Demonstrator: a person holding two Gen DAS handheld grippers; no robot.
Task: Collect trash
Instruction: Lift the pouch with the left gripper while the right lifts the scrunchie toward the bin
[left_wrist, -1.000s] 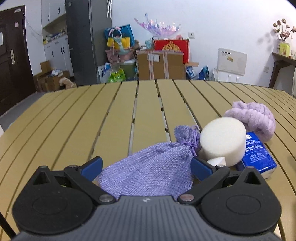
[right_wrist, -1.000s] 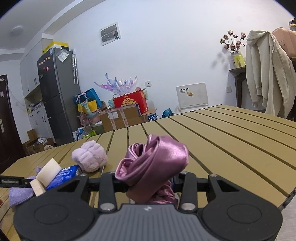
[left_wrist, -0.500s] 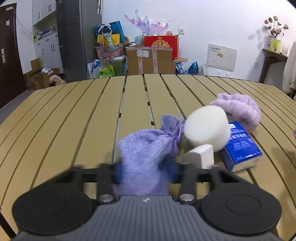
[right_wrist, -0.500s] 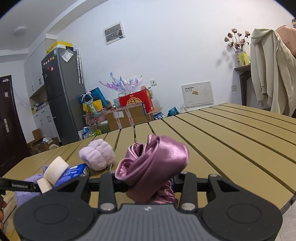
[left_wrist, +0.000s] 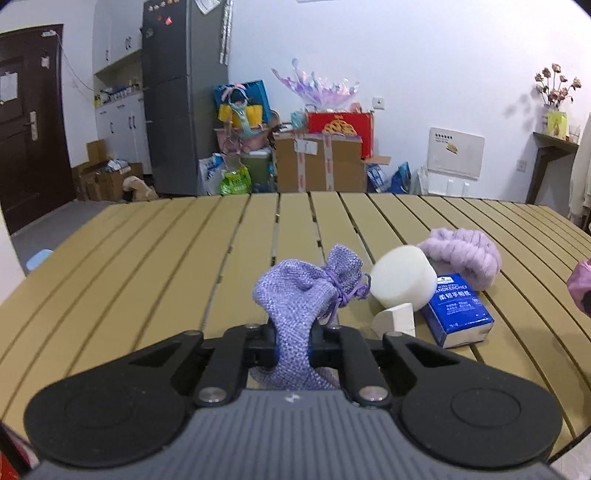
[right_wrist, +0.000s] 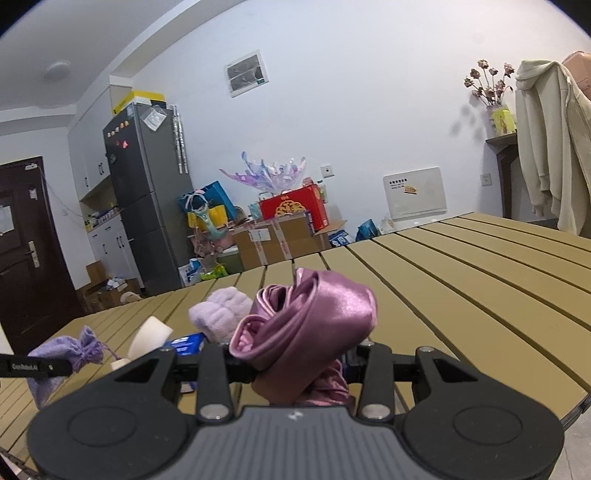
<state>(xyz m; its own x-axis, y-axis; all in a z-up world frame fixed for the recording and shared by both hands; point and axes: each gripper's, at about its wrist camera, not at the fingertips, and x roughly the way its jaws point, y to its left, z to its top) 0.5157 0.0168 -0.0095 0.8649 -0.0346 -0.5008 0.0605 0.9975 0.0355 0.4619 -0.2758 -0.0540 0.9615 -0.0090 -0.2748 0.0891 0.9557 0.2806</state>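
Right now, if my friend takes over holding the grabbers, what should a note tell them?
Left gripper: jaws shut on the lilac drawstring pouch, lifted off the slatted table.
Right gripper: jaws shut on the pink satin cloth, held above the table.
On the table beside the pouch: white foam round, small white wedge, blue tissue pack, fuzzy lilac scrunchie.
Done: two items picked up.
Left: drop both somewhere for trash (no bin is in view), then collect the other four.
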